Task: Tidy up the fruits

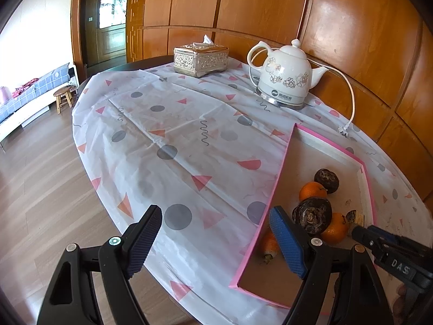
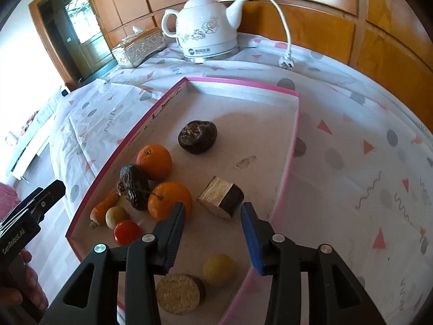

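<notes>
A shallow pink-rimmed box (image 2: 295, 124) (image 1: 276, 184) lies on the table and holds the fruits. Inside are two oranges (image 2: 154, 161) (image 2: 169, 199), two dark wrinkled fruits (image 2: 197, 136) (image 2: 134, 182), a cut dark piece with a pale face (image 2: 220, 197), a small carrot (image 2: 104, 207), a red tomato (image 2: 127, 231), a pale ball (image 2: 116, 216), a yellow ball (image 2: 219, 269) and a round cut slice (image 2: 178, 293). My right gripper (image 2: 213, 233) is open and empty above the box, just short of the cut piece. My left gripper (image 1: 216, 241) is open and empty at the box's left rim.
A white electric kettle (image 2: 205, 27) (image 1: 284, 78) with its cord and plug (image 2: 286, 62) stands at the back, next to a silver tissue box (image 2: 138, 47) (image 1: 200, 59). A patterned cloth (image 1: 176, 140) covers the round table. Wooden wall panels stand behind; floor lies to the left.
</notes>
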Tool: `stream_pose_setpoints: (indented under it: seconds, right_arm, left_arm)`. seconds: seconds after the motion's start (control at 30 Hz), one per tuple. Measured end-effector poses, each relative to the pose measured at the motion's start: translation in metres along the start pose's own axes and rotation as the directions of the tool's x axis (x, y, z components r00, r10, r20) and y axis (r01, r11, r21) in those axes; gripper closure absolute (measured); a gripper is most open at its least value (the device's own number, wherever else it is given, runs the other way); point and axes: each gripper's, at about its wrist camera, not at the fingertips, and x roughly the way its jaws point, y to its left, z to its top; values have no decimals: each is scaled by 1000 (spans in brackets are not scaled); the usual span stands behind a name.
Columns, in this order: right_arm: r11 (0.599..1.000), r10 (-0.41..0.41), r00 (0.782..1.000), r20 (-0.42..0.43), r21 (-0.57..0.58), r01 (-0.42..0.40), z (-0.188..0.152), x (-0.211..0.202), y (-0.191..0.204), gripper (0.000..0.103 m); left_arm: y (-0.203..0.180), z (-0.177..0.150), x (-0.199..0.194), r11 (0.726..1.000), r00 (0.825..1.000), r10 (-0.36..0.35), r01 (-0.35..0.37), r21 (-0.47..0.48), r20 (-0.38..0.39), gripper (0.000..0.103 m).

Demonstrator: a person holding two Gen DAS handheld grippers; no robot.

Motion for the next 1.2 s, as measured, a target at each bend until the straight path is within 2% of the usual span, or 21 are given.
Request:
stream_pose_setpoints:
  seconds: [0.23, 0.43, 0.5, 0.63, 0.7, 0.9, 1.2]
  right_arm:
    - [998, -32, 998, 50, 47, 29, -13, -19, -4, 60]
    - [988, -116, 986, 121, 113, 103, -27, -44, -9, 57]
    - [983, -144, 979, 143, 132, 125, -32, -50, -12, 52]
    - [972, -206, 963, 177, 152, 180, -42, -61, -14, 48]
    - [966, -232, 954, 188, 163, 203, -46, -65, -16, 45]
    - [955, -261, 946, 191, 192, 224, -59, -72, -23, 42]
    - [953, -273, 942, 194, 186, 238, -64, -75, -22, 42]
  left_arm:
    - [-6, 0, -9, 1000, 1000, -10, 10, 14, 21, 21]
    - [-15, 0, -20, 999, 998, -26, 23, 47, 56, 18]
    - [-20, -2, -25, 997, 997, -37, 33, 63, 68, 11]
    - [-33, -6, -34, 993, 994, -66, 57, 103, 88, 7]
    - [-38, -8, -36, 990, 993, -80, 69, 119, 89, 1]
    - [-49, -13, -44, 984, 990, -101, 84, 159, 103, 0]
    - [-52, -15, -42, 985, 993, -61, 44, 169, 96, 0]
